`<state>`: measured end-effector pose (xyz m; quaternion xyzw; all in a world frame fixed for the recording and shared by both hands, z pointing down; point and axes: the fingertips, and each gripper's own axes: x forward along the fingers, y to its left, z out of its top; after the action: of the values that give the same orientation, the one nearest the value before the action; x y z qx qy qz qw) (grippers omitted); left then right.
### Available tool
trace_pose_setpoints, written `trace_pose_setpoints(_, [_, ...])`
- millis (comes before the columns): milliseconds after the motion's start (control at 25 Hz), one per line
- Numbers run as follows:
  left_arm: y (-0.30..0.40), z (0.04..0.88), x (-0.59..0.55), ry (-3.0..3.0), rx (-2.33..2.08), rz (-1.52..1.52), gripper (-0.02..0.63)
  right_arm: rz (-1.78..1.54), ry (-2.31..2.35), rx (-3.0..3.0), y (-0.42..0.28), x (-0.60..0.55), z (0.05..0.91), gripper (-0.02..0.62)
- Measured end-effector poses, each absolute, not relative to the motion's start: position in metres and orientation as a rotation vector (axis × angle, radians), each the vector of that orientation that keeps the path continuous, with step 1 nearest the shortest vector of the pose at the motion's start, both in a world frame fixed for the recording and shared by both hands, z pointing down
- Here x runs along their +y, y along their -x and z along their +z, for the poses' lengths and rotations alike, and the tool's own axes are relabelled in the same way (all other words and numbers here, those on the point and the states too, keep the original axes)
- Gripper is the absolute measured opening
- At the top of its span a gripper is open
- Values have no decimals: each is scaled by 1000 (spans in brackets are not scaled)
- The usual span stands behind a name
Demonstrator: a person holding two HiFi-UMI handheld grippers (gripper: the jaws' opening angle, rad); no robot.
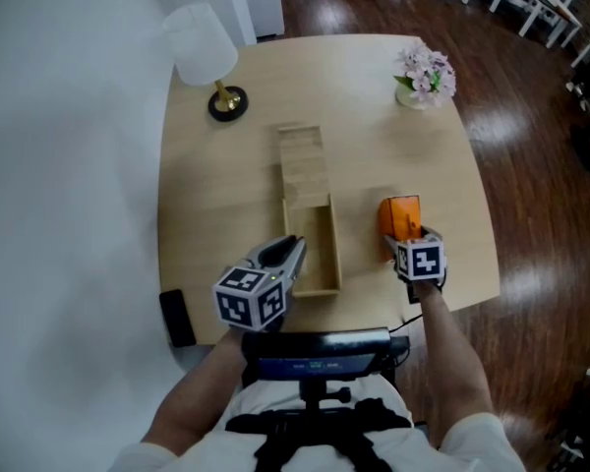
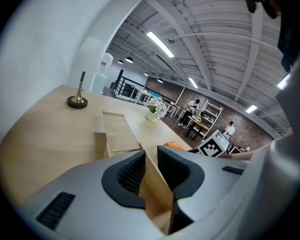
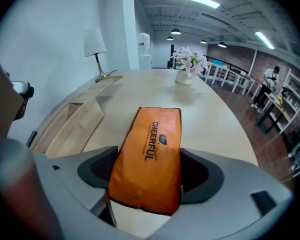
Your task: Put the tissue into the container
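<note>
1. Right gripper view, for the orange tissue pack [image 3: 149,149]: lies lengthwise on the table [image 3: 215,124], near end between the jaws, outside the container and just to its right.
2. Right gripper [image 3: 149,170]: clamps the pack, pads pressed against both long sides. Looks not yet lifted, with the underside apparently resting on the wood.
3. Wooden container [image 1: 332,254]: sits mid-table, long and narrow. Shows its near half open and empty, with the sliding lid [image 1: 302,160] drawn over the far half.
4. Left gripper [image 2: 149,173]: closes nearly together on the container's near left wall, thin wooden edge between the pads. Seems to steady the box.
5. Farther off: lamp [image 1: 205,52] and flowers [image 1: 425,75] at the table's far corners, well apart from the work.
6. Progress, by judgement: early.
   - Done so far: opening bared, box braced, pack grasped.
   - Left to do: lift, carry leftward over the box's right wall, lower into the open half, let go.
   - Probably calls for lining the pack up with the box's length, given the narrow opening.
</note>
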<state>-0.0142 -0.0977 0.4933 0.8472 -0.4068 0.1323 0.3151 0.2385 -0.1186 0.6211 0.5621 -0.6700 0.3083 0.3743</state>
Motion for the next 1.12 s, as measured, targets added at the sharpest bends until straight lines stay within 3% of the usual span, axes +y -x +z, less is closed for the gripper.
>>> trace_pose_setpoints(320, [30, 492, -96, -2225, -1087, 322, 74, 755, -1466, -1775, -196, -122, 577, 382])
trace_pose_setpoints(720, [53, 484, -94, -2233, -1101, 275, 75, 717, -1425, -1941, -87, -118, 506, 380])
trace_pose_setpoints(1120, [72, 488, -90, -2242, -1082, 267, 74, 752, -1360, -1903, -23, -97, 536, 379])
